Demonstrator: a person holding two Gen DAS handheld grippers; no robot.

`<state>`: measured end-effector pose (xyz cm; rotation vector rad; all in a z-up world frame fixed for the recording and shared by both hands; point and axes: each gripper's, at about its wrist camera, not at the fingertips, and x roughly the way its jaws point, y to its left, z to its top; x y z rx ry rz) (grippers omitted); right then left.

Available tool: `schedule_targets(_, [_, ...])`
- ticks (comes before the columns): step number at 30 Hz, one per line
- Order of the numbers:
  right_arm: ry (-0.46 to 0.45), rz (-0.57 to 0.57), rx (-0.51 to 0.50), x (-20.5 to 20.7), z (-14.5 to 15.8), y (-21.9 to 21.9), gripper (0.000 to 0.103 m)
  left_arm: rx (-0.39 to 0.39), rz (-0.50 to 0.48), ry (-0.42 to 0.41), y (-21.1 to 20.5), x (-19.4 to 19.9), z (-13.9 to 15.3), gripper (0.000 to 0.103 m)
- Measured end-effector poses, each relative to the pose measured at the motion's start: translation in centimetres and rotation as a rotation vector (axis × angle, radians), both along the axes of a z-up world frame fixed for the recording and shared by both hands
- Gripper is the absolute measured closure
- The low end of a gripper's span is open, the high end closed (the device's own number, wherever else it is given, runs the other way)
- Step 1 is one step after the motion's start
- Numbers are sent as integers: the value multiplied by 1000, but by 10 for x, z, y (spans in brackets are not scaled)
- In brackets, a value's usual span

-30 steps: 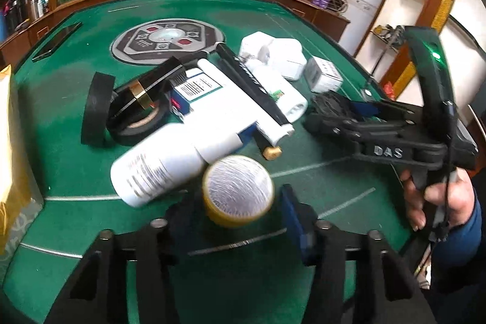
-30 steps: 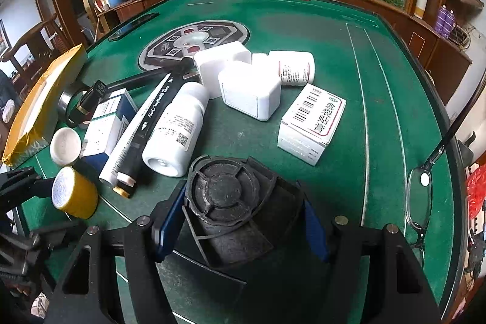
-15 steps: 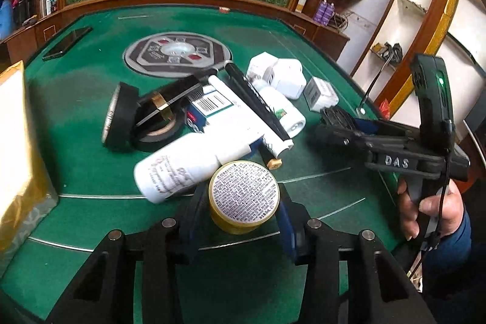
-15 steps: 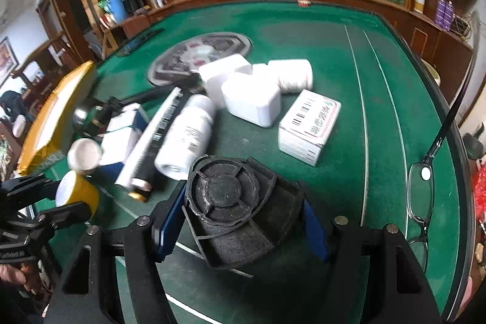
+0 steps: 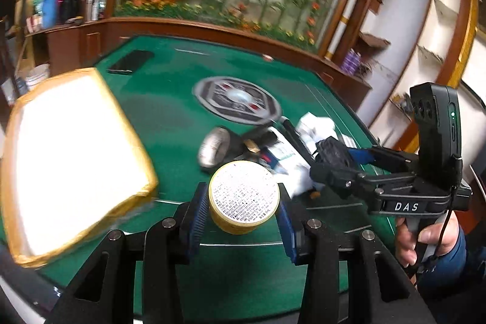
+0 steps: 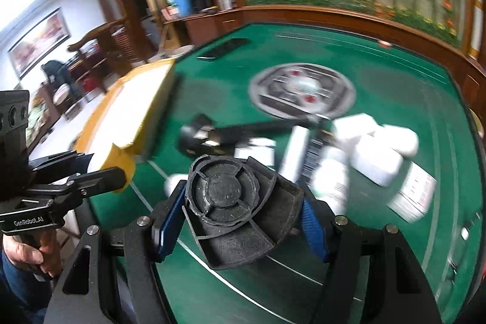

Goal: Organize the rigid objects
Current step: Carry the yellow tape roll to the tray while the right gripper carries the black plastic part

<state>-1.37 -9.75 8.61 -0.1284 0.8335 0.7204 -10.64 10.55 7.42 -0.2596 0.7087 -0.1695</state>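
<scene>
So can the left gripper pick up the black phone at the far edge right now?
Probably not: the left gripper is shut on the yellow tin, so its fingers are full. The phone lies unobstructed.

Matt green felt table point(image 5: 170, 99); glossy yellow plastic round tin point(image 5: 243, 198) with printed paper label; rough, dull black plastic ribbed disc part point(image 6: 234, 202); polished brown wooden table rim point(image 5: 212, 31)

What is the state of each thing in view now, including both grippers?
left gripper: shut on the yellow tin, lifted off the table.
yellow tin: held, printed face toward the camera.
right gripper: shut on the black plastic part.
black plastic part: held above the green table.
yellow box: lying on the table; interior overexposed.
pile of bottles and boxes: lying on the table, blurred.
</scene>
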Motion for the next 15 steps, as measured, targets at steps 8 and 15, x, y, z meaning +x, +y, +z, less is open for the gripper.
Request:
schedule_targets(8, [51, 153, 21, 3, 14, 85, 35, -19, 155, -35, 67, -15, 12, 58])
schedule_targets(15, [83, 245, 6, 8, 28, 148, 35, -41, 230, -34, 110, -10, 7, 58])
